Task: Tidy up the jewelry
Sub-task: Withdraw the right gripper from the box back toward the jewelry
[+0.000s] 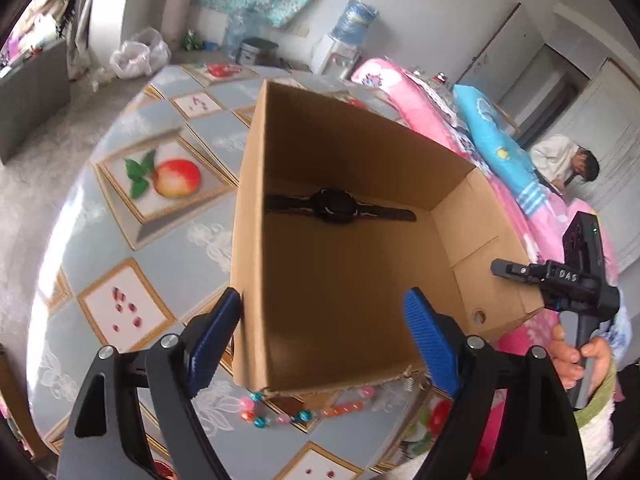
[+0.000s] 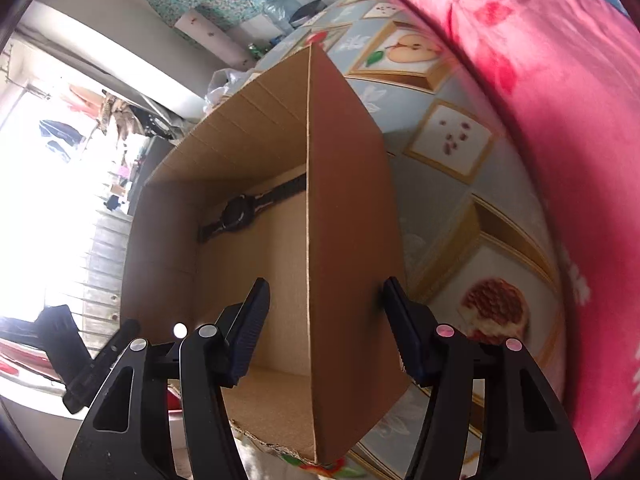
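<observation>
Already boxed: one watch in, beads waiting outside.
Left wrist view: left gripper [image 1: 322, 322] hung with jaws apart over the cardboard box [image 1: 256, 248], watch [image 1: 335, 205] on its floor, bead necklace [image 1: 298, 410] on the worktop [image 1: 84, 216] against the near wall. Right wrist view: right gripper [image 2: 325, 328] had jaws apart astride a box wall; closing there could drag the box over the beads.

The left wrist view looks down from close above the near rim of the open cardboard box [image 1: 352, 264], facing into it across the patterned table [image 1: 120, 216] toward the room's far wall. The right wrist view sits close at the box's [image 2: 240, 280] corner, tilted sideways, facing along its inside toward the bright window. Both share the box interior with the black watch [image 1: 336, 206] [image 2: 240, 212] on its floor, and the tablecloth around it
</observation>
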A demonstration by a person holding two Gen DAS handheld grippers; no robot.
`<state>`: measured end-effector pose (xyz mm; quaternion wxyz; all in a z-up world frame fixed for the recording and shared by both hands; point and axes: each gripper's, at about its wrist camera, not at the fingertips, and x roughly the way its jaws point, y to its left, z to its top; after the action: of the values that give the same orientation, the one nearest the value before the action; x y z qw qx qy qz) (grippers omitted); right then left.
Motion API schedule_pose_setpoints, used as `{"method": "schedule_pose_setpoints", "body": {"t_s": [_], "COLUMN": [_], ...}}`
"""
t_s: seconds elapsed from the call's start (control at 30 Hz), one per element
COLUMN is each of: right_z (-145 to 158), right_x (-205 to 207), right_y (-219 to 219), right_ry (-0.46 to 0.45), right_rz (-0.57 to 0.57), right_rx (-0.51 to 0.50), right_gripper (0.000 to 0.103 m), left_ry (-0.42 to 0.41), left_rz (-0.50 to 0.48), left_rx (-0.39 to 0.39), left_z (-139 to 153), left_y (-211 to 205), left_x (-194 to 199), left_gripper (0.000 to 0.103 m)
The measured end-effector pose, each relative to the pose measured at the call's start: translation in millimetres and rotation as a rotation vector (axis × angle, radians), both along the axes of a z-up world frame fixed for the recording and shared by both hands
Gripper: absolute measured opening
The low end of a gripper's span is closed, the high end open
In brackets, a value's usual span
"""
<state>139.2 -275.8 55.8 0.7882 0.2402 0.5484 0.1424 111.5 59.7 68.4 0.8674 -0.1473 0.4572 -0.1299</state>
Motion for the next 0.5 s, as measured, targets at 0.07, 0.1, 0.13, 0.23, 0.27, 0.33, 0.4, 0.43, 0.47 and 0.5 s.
{"method": "schedule_pose_setpoints", "body": {"t_s": [0.07, 0.1, 0.13, 0.23, 0.27, 0.33, 0.4, 0.43, 0.47, 0.5], "right_z": [-3, -3, -3, -1, 0, 12, 28, 37, 45, 50], "right_x": [4, 4, 3, -7, -10, -20, -36, -49, -60, -67], "right_y": [4, 3, 4, 4, 1, -6, -9, -9, -8, -7], "right_ry": [-0.002, -0.004, -0.009, -0.031, -0.043, -0.098, -0.167, -0.210, -0.241, -0.267], "right_rz": [0.001, 0.002, 0.000, -0.014, -0.023, -0.058, -0.087, -0.100, -0.113, -0.123], "right_rx": [0.003, -0.003, -0.010, 0.002, 0.010, -0.020, -0.079, -0.113, -0.143, -0.172], "right_gripper": [0.057, 0.057, 0.057, 0.057, 0.057, 0.057, 0.058, 0.060, 0.062, 0.066], "left_ry": [0.001, 0.006, 0.008, -0.010, -0.017, -0.050, -0.123, -0.147, -0.176, -0.190], "left_rz": [0.012, 0.015, 0.014, 0.001, 0.001, 0.019, 0.055, 0.068, 0.088, 0.104], "left_rx": [-0.005, -0.012, -0.015, -0.004, -0.011, -0.028, -0.032, -0.030, -0.021, -0.008], "left_z": [-1, -3, -3, -2, -1, 5, 17, 20, 24, 27], "left_y": [3, 4, 7, 6, 7, 13, 25, 29, 34, 38], "left_x": [1, 0, 0, -7, -10, -18, -36, -42, -53, -61], "left_gripper": [0.081, 0.081, 0.081, 0.081, 0.081, 0.082, 0.082, 0.082, 0.083, 0.084]}}
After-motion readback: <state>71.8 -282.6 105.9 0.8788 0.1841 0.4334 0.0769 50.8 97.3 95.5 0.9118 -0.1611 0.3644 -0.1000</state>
